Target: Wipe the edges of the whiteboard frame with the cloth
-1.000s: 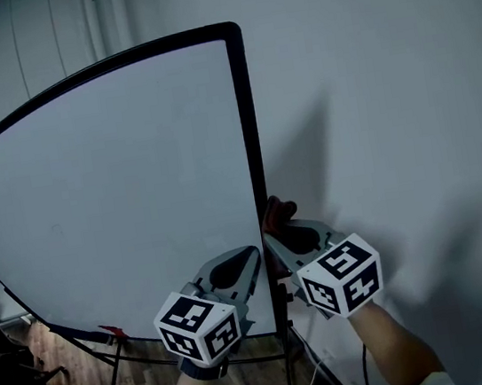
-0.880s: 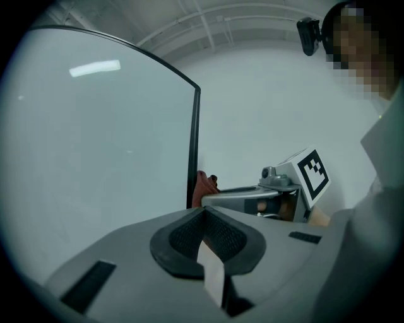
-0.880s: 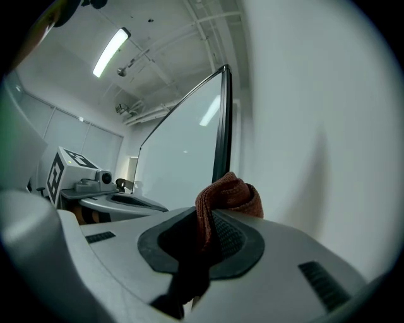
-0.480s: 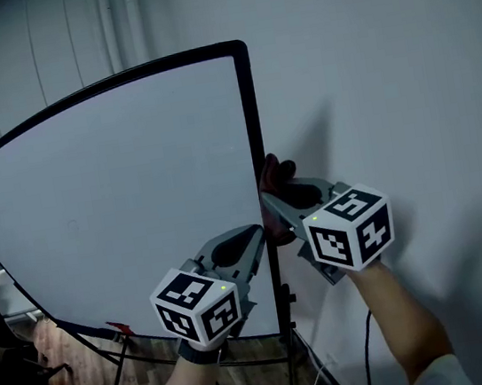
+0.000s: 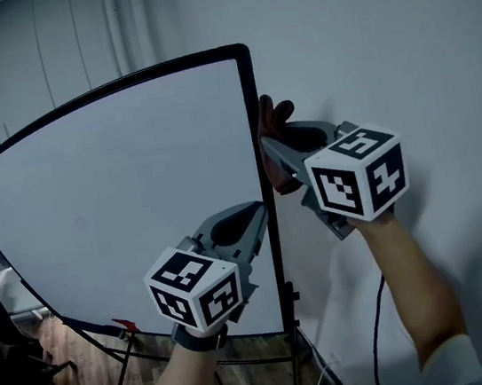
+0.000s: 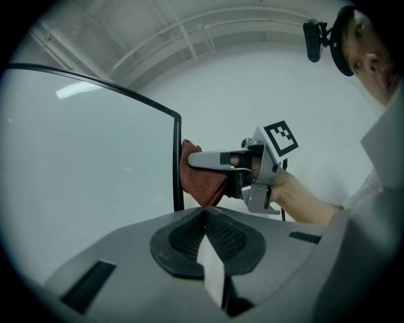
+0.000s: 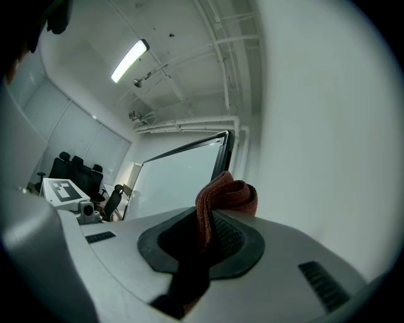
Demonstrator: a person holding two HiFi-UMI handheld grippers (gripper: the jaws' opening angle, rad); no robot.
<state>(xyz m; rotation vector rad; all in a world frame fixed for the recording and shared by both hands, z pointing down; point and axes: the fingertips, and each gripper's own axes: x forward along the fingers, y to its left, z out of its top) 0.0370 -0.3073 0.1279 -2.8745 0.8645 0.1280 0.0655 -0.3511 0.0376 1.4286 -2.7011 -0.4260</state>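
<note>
While right hand-held gripper [image 5: 270, 143] clamps cloth [image 5: 275, 111] | cloth — touching whiteboard frame [image 5: 247, 78]

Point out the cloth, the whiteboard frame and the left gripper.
cloth [image 7: 228, 191], right gripper view, on the folded top that bulges above the pads.
whiteboard frame [image 5: 249, 87], head view, on the black right-hand upright.
left gripper [image 5: 259, 215], head view, at the tips, which are closed together.

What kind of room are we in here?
Likely an office or meeting room: a large freestanding whiteboard, black office chairs in the background, and an overhead fluorescent tube light.
</note>
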